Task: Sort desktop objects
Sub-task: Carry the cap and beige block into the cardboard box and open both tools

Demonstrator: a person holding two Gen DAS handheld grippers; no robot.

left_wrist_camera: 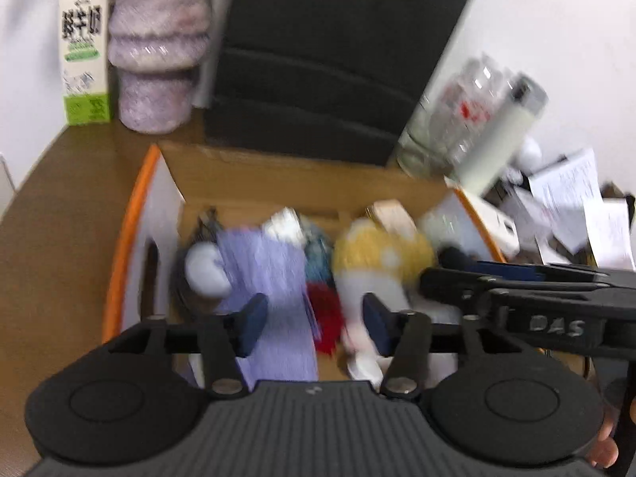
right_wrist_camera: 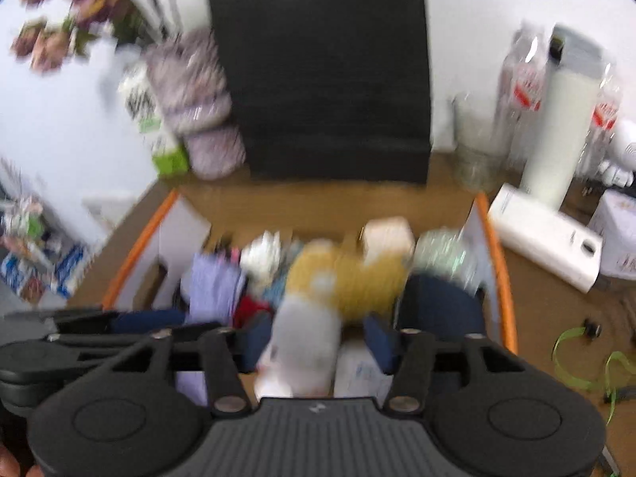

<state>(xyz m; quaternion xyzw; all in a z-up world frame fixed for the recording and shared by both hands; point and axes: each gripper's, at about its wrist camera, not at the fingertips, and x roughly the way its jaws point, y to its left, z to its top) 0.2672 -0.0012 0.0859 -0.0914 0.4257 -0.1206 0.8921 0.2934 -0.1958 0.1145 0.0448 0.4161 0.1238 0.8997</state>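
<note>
Both views blurred. Left gripper (left_wrist_camera: 314, 324) above orange-rimmed cardboard box (left_wrist_camera: 131, 230), fingers apart, nothing between. Right gripper (right_wrist_camera: 318, 338) above same box, fingers apart, white-and-yellow soft item (right_wrist_camera: 318, 310) in gap; contact cannot tell. Inside box: lilac cloth (left_wrist_camera: 270, 278), red item (left_wrist_camera: 328, 314). Behind box: black case (left_wrist_camera: 330, 59), milk carton (left_wrist_camera: 84, 47).

Left gripper (left_wrist_camera: 316, 324), right gripper (right_wrist_camera: 318, 340); jaws apart
</note>
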